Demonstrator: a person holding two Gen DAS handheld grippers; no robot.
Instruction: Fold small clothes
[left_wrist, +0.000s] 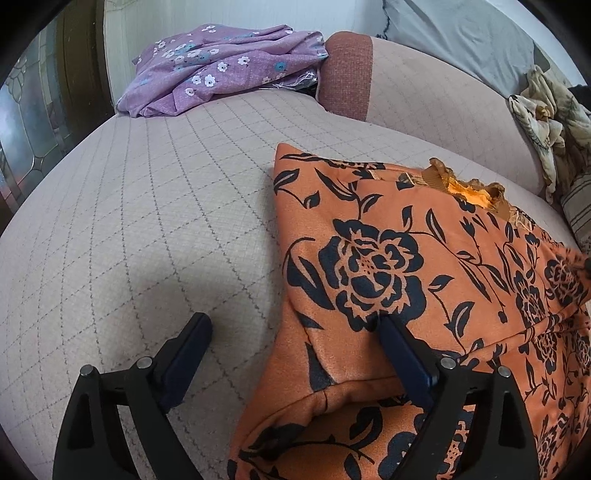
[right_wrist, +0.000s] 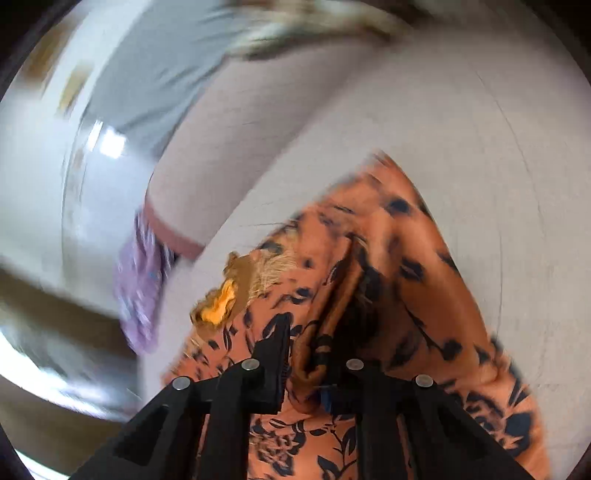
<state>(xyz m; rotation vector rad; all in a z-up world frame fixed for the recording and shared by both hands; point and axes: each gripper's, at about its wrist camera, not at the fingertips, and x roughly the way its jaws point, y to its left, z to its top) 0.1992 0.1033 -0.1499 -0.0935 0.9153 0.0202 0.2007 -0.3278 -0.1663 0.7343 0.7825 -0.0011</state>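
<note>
Wide apart, the left gripper (left_wrist: 291, 325) straddles the orange floral garment's (left_wrist: 399, 266) left edge on the quilted sofa seat (left_wrist: 147, 206): one finger on bare cushion, the other pressing cloth. Blurred, the right gripper (right_wrist: 314, 339) pinches a raised fold of it.

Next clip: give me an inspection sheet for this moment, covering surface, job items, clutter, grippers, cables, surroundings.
Surface: quilted beige sofa seat.
Job's things: orange floral garment, partly folded, frilled collar up.
Clutter: purple floral cloth at the seat's far end; cream patterned cloth by the backrest.
Grippers: left gripper open, one finger over the garment's edge; right gripper pinching a garment fold, view blurred.
Cables: nothing seen.
Surroundings: grey pillow, wooden glass-paned door.
</note>
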